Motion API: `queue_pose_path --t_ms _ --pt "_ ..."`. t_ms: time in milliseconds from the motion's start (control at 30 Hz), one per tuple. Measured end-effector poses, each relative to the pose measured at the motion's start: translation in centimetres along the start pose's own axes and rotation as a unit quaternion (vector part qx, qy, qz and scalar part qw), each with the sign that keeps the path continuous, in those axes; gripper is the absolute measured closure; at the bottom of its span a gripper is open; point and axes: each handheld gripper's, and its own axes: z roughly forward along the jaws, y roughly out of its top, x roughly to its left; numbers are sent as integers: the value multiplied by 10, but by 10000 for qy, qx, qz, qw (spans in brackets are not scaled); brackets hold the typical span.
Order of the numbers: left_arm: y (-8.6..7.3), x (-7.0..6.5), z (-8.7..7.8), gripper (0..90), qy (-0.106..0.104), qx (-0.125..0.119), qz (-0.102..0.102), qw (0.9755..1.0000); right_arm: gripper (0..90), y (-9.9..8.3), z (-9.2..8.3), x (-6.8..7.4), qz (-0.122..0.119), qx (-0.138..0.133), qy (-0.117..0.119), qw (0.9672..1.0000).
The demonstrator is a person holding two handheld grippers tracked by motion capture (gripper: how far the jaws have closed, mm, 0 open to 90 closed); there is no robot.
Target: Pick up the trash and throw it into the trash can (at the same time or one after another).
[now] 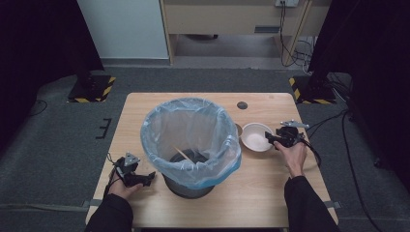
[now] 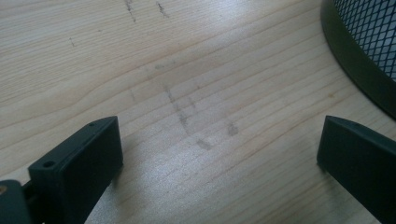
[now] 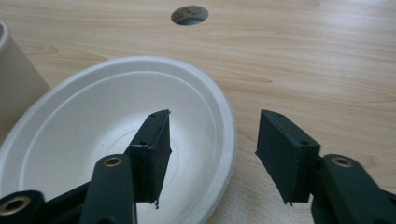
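1. While its rim sits between the right gripper's (image 3: 212,140) half-open jaws, untouched by either pad, the bowl (image 3: 93,126) shows white, round and shallow.
2. One jaw hangs over its hollow, the other outside.
3. The left gripper (image 2: 219,149) gapes wide over bare table (image 2: 187,70).

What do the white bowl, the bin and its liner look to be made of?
White bowl: likely moulded paper pulp or foam, judging by its matte, faintly ringed surface and thin rolled rim. Bin: dark metal mesh, by the diamond grid above a solid base band. Liner: thin translucent bluish plastic film, wrinkled and folded over the rim.
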Motion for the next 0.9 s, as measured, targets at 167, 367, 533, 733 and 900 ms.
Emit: queue_pose_path --t_ms 167,367,533,733,900 --pt "0 0 0 0 -1 2 1 10000 528 -6 8 0 123 178 -20 9998" --pt "0 0 0 0 0 1 2 10000 689 -9 6 0 205 306 -7 9993" --pt "0 0 0 0 1 0 1 10000 776 -8 0 1 256 264 4 9993" --pt "0 0 0 0 0 0 0 10000 820 4 -19 -1 455 1 79 9989" --pt "0 -1 0 0 -2 13 14 10000 833 16 -42 -6 307 -273 -63 9991"
